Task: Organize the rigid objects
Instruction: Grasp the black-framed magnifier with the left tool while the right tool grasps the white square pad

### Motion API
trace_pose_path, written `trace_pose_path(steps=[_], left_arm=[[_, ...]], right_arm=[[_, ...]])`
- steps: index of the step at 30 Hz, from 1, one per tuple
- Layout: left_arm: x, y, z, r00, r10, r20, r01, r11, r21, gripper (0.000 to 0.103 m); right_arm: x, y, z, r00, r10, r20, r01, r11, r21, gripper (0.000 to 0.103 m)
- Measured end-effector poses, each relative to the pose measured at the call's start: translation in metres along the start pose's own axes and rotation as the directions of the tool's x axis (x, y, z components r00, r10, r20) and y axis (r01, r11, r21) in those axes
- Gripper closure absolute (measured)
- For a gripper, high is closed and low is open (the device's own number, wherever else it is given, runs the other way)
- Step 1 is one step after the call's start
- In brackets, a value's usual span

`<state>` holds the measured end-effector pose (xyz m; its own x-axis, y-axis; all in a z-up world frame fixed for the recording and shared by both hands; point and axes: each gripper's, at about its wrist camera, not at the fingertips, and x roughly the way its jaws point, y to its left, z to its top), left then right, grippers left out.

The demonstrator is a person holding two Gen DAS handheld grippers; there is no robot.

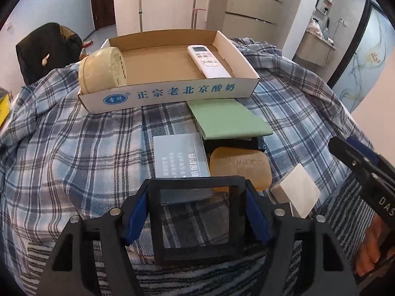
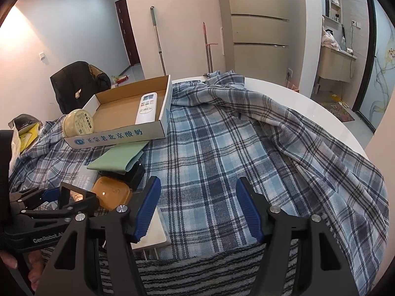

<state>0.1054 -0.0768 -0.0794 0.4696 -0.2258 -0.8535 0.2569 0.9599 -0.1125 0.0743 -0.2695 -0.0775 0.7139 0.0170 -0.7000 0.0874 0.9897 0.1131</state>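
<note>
Clamping a black frame (image 1: pixel 195 218) between blue pads, left gripper (image 1: pixel 196 219) points straight at the box (image 1: pixel 170 93) beyond, with remote (image 1: pixel 208 61) and jar (image 1: pixel 102 70) inside. Right gripper (image 2: pixel 197 209), jaws apart and empty, over plaid cloth (image 2: pixel 222 148); box far left, so left hand nearer.
</note>
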Motion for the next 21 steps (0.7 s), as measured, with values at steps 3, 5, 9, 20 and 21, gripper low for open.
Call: trace_pose_path(steps=[3,5,9,20,21], left_arm=[[-0.009,0.003,-0.002,1.0,-0.012,0.021,0.012,1.0,-0.009,0.031],[-0.017,0.006,-0.004,0.999,-0.023,0.048,0.024,1.0,-0.015,0.031],[-0.033,0.014,-0.011,0.995,-0.041,0.089,0.043,0.999,-0.026,0.031],[-0.025,0.016,-0.028,0.998,-0.029,0.051,0.031,0.999,-0.043,0.031],[-0.023,0.015,-0.029,0.999,-0.024,0.044,0.026,0.999,-0.038,0.031]], right_arm=[[-0.001,-0.002,0.0,1.0,-0.004,0.006,0.003,1.0,0.007,0.041],[-0.002,-0.002,0.0,1.0,-0.01,0.011,0.01,1.0,0.006,0.041],[-0.001,0.003,0.001,1.0,-0.014,-0.006,0.014,1.0,-0.015,0.041],[-0.009,0.006,-0.004,1.0,-0.015,-0.02,0.014,0.999,-0.037,0.041],[-0.009,0.006,-0.004,1.0,-0.017,-0.021,0.017,0.999,-0.039,0.041]])
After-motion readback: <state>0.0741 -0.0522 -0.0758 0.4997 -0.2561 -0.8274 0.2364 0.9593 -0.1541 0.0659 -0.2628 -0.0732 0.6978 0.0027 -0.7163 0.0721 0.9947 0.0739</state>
